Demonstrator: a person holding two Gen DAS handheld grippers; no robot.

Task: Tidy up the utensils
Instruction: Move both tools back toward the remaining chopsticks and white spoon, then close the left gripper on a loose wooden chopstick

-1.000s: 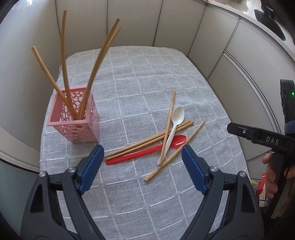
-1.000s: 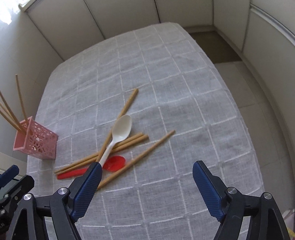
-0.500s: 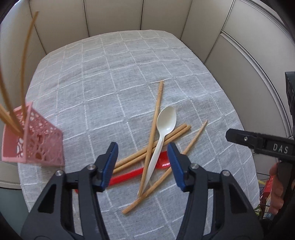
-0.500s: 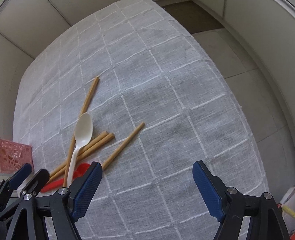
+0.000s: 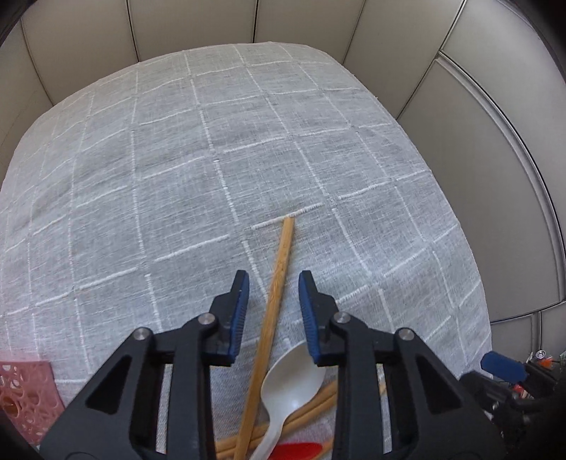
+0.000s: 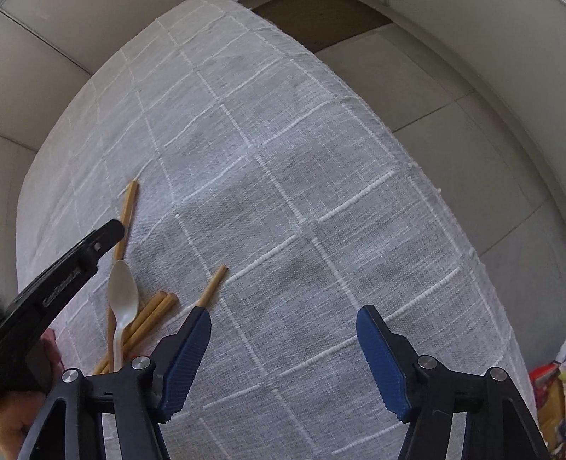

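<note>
A bamboo chopstick lies lengthwise between the jaws of my left gripper, which are closing; a gap remains on each side of it. Just below lie a white spoon, a red spoon and more chopsticks. The pink lattice holder shows at the bottom left corner. My right gripper hangs over bare cloth, jaws closing with nothing between them. A lone chopstick ends at its left finger. To its left are the white spoon and a chopstick pair.
A grey checked tablecloth covers the table, whose right edge drops to a tiled floor. Beige wall panels stand close behind. Colourful packets lie on the floor at the right. A hand holds the left tool.
My left gripper has swept right and down from the pink holder to the utensil pile, and its jaws have narrowed around one chopstick. The right gripper has dropped lower and rolled, its jaws narrowing slightly.
</note>
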